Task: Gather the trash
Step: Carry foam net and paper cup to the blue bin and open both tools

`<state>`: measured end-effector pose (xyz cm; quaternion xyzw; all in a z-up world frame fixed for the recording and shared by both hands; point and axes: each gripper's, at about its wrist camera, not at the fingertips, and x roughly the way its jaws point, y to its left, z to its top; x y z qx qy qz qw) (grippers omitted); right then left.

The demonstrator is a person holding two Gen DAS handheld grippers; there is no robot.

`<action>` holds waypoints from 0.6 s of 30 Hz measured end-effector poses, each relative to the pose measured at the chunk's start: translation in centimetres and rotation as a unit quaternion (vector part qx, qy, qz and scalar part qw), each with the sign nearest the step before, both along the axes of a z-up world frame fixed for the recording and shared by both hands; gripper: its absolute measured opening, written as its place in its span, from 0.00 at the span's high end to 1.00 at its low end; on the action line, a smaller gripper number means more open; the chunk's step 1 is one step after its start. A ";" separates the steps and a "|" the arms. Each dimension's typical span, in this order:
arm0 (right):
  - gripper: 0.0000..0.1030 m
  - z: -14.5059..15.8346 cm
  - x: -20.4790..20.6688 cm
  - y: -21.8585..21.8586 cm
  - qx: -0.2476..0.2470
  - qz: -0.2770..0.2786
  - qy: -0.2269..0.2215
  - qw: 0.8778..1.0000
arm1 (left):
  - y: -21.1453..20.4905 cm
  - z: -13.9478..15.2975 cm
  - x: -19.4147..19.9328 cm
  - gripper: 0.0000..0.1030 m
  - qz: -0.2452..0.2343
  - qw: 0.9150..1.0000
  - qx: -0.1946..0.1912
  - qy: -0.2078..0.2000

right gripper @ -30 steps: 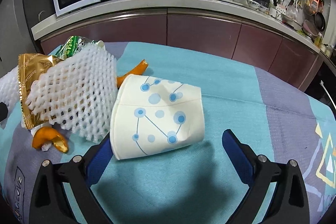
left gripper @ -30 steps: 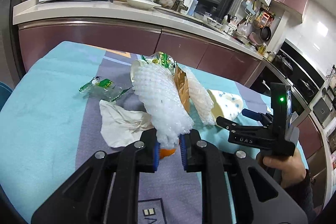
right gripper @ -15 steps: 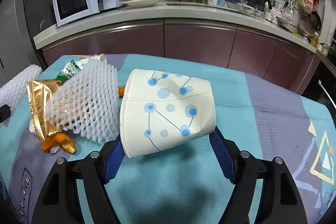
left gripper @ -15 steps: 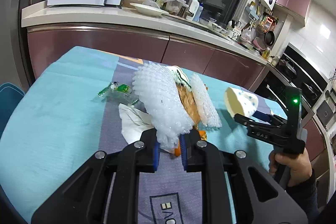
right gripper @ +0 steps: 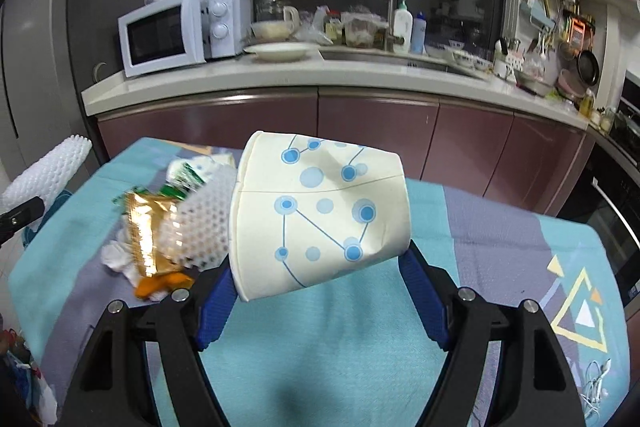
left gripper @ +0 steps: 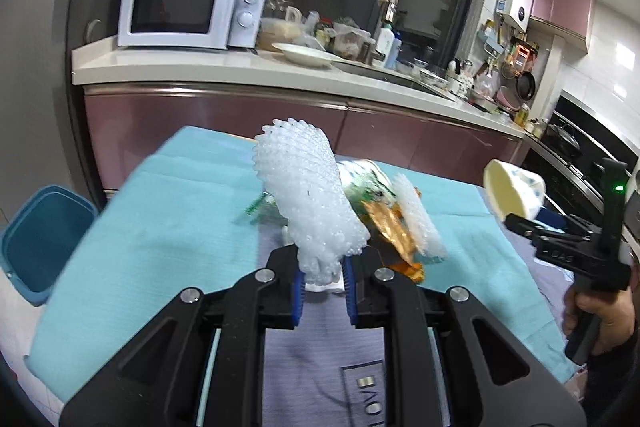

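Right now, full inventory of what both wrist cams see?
foam net: 2, white; one in left gripper, one on the pile
paper cup: 1, cream with blue dots, sideways in right gripper
gold wrapper: 1, on table pile
orange peel: orange, under pile
tissue: 1, white, table
bin: 1, blue, left of table
microwave: 1, white, counter
left gripper: shut on net
right gripper: clamping cup
hand: 1, holding right gripper

The left claw (left gripper: 323, 277) is pinched nearly closed, angled downward. The right claw (right gripper: 318, 291), at its three o'clock, clamps wide, gripped by a hand (left gripper: 600, 311).
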<state>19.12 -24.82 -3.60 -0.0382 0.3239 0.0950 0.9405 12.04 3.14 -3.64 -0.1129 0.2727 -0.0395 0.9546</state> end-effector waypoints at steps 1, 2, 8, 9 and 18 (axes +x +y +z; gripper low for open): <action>0.27 0.5 -0.4 0.4 0.000 0.004 -0.005 1.000 | 0.6 0.2 -0.3 0.85 0.006 1.000 0.001 -0.003; 0.27 0.8 -0.6 0.7 0.000 0.008 -0.008 1.000 | 1.0 0.3 -0.6 0.85 0.011 1.000 0.002 -0.004; 0.27 3.0 -2.3 3.7 0.006 0.038 -0.036 0.999 | 4.5 1.4 -3.4 0.84 0.053 0.998 0.017 -0.018; 0.27 3.2 -2.5 4.2 0.007 0.043 -0.040 0.998 | 5.1 1.6 -4.0 0.84 0.059 0.998 0.019 -0.020; 0.27 5.4 -5.2 8.4 0.015 0.090 -0.066 0.994 | 9.3 3.0 -8.9 0.84 0.105 0.993 0.036 -0.040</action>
